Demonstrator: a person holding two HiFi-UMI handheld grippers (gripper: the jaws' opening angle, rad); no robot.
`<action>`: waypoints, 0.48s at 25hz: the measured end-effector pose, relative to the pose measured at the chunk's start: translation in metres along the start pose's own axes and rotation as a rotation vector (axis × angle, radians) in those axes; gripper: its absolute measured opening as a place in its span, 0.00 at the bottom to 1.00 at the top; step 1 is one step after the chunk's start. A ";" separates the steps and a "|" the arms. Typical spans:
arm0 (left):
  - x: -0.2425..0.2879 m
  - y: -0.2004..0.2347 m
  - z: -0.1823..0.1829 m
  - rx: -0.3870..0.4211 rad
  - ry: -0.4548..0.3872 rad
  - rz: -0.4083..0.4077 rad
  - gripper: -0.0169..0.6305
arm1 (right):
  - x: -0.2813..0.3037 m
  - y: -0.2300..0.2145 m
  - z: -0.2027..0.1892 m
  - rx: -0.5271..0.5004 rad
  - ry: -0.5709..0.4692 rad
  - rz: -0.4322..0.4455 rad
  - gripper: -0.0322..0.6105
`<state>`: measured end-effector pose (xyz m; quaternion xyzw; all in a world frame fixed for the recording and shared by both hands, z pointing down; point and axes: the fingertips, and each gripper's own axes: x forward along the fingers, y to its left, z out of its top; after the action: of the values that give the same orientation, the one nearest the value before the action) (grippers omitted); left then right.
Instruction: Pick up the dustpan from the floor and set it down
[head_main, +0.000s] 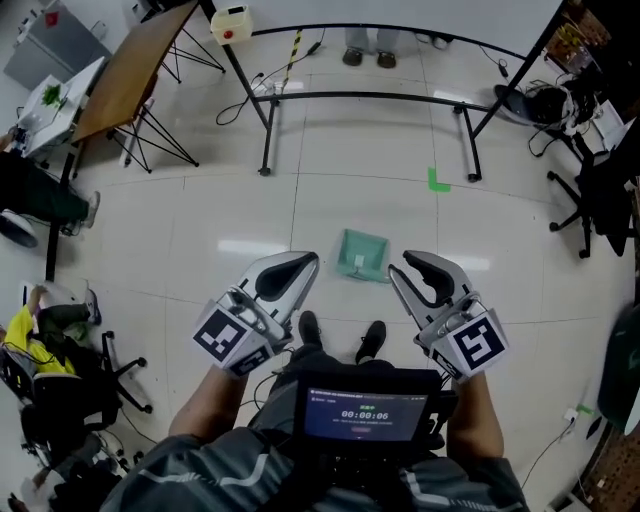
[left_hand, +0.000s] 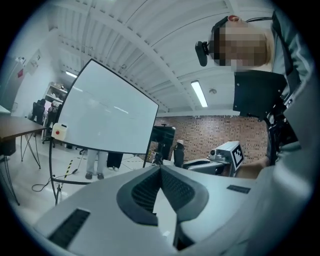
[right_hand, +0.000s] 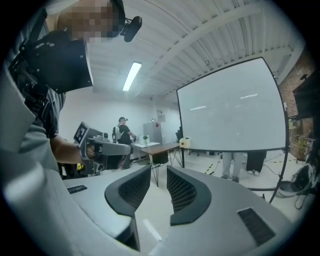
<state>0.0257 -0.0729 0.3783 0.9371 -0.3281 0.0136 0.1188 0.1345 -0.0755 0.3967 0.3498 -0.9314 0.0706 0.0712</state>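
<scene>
Dustpan, green, lies flat on the pale floor in the head view, just ahead of the person's shoes, between the tips of the two grippers and touched by neither. The left gripper and right gripper are held out before the body, angled inward toward each other. The left gripper view shows its jaws meeting tip to tip with nothing between them. The right gripper view shows its jaws a narrow gap apart, empty.

The pale tiled floor holds a green dustpan lying flat near its middle, with a green tape mark farther off.
</scene>
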 end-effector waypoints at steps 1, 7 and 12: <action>0.005 0.006 -0.015 -0.004 0.016 -0.001 0.07 | 0.007 -0.007 -0.021 0.007 0.022 0.006 0.25; 0.033 0.052 -0.125 -0.092 0.086 -0.021 0.07 | 0.055 -0.029 -0.152 0.065 0.176 0.073 0.32; 0.057 0.081 -0.241 -0.098 0.205 -0.016 0.07 | 0.085 -0.038 -0.252 0.041 0.290 0.153 0.41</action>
<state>0.0329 -0.1130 0.6353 0.9265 -0.3070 0.0923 0.1973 0.1170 -0.1127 0.6623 0.2655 -0.9337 0.1446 0.1920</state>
